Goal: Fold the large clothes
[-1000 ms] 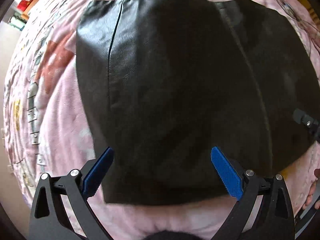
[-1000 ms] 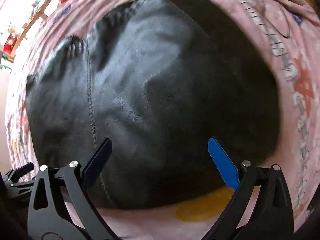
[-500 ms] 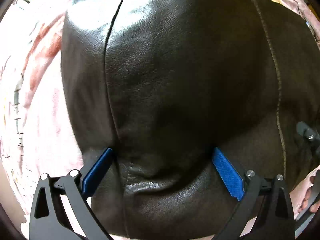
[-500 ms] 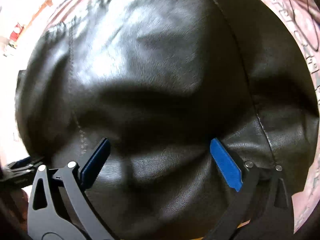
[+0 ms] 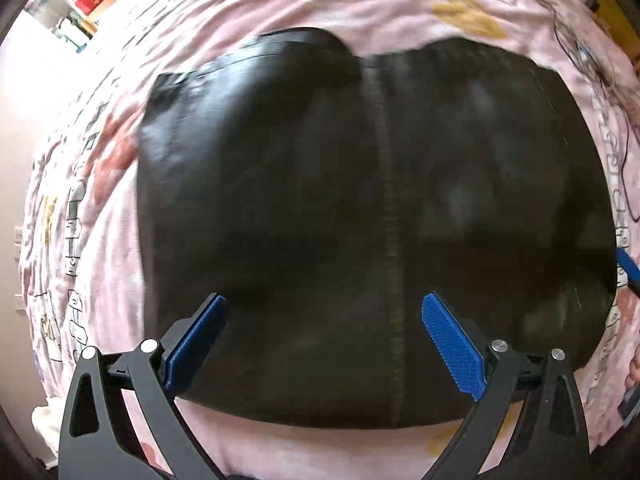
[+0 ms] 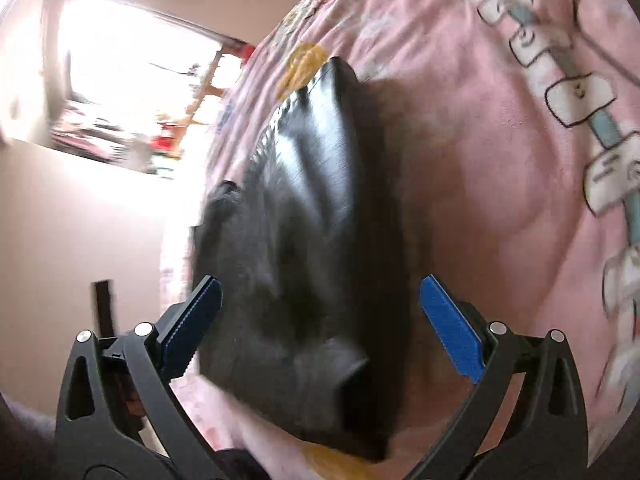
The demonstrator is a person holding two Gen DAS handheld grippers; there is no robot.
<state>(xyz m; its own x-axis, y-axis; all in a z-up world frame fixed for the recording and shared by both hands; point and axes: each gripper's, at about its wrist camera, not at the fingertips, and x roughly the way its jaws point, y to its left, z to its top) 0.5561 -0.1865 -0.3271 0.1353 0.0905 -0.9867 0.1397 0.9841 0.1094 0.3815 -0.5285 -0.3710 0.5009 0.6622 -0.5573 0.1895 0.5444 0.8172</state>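
A black leather garment (image 5: pixel 372 208) lies folded into a flat block on a pink printed bedspread (image 5: pixel 104 248). A stitched seam runs down its middle. My left gripper (image 5: pixel 324 324) is open and empty, hovering over the garment's near edge. In the right wrist view the garment (image 6: pixel 304 240) appears at a steep slant, seen from its right side. My right gripper (image 6: pixel 320 304) is open and empty, above the garment's near corner. Its blue fingertip (image 5: pixel 628 266) shows at the right edge of the left wrist view.
The pink bedspread (image 6: pixel 500 160) surrounds the garment on all sides. A thin dark cable (image 5: pixel 600 64) lies on the bed at the far right. A bright window and wooden shelves (image 6: pixel 160 92) stand beyond the bed's far end.
Both grippers were low on the garment half a second ago and have now pulled back and up. The right gripper has swung to the garment's right side. Both stay open.
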